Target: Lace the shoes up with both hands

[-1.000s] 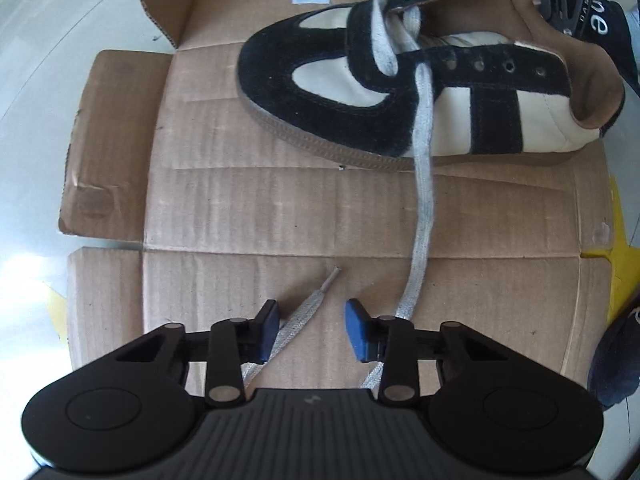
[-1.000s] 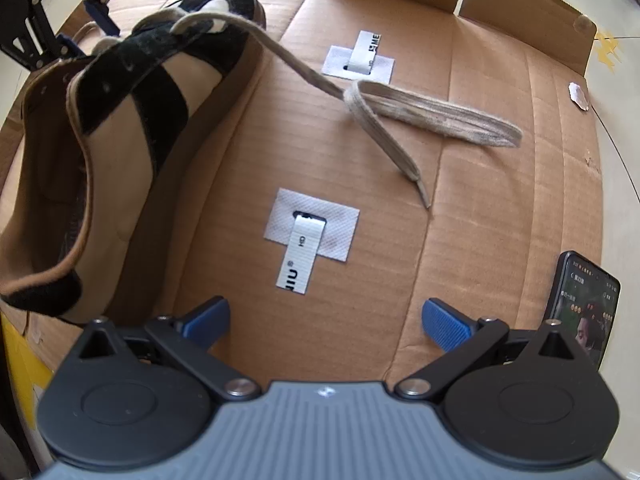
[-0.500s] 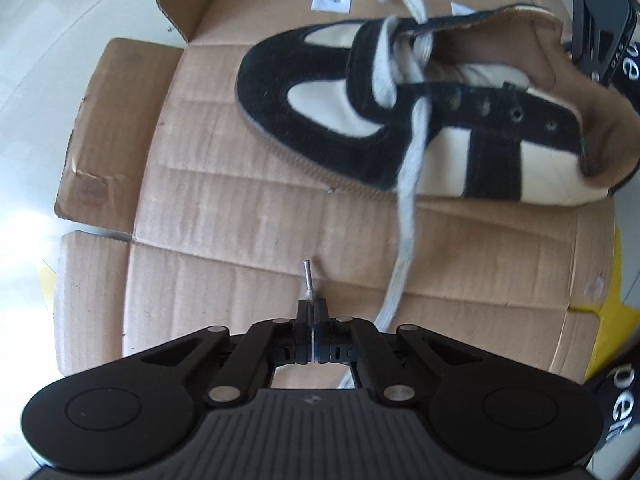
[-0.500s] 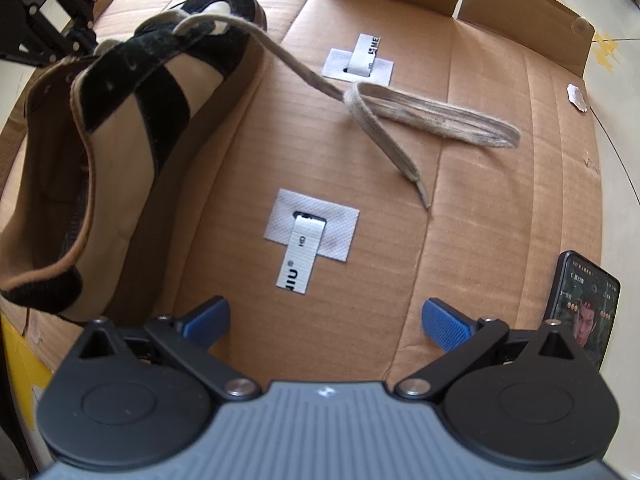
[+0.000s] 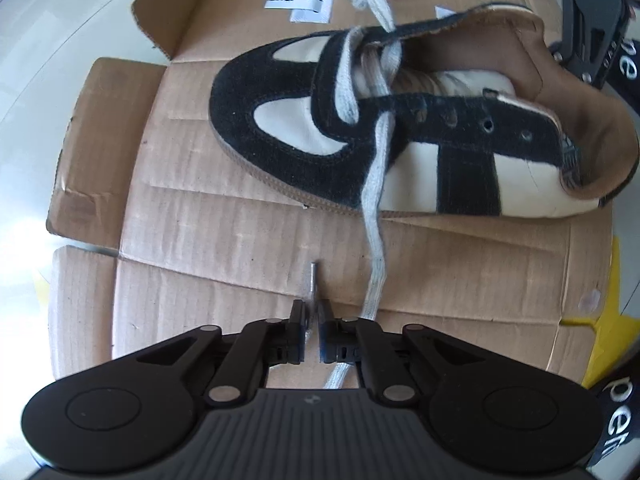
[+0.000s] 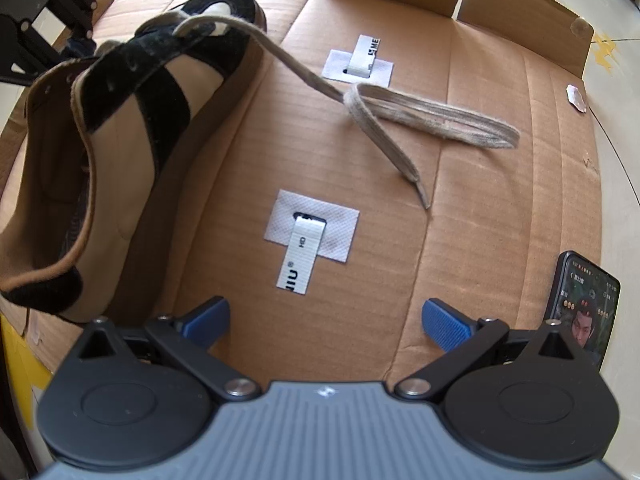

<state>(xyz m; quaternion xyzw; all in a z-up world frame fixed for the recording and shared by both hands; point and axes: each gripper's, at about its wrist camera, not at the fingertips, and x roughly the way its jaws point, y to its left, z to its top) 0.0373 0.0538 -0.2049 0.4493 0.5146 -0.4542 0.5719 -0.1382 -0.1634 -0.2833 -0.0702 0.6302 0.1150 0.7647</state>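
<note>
Pinching the lace tip [image 5: 313, 284] in my left tool [image 5: 313, 322], its jaws nearly closed and seemingly easing apart. Ahead lies the shoe [image 5: 400, 128] on cardboard [image 5: 224, 216]. My right tool [image 6: 325, 320] gapes wide, empty; the lace's other end [image 6: 416, 184] lies ahead.

The shoe [image 5: 400, 136] is black suede and cream, tan-lined. Its lace [image 6: 432, 120] is pale grey. The cardboard [image 6: 480, 260] is plain brown.

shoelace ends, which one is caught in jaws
The grey flat shoelace end in the left gripper; the other end lies loose on the brown cardboard.
</note>
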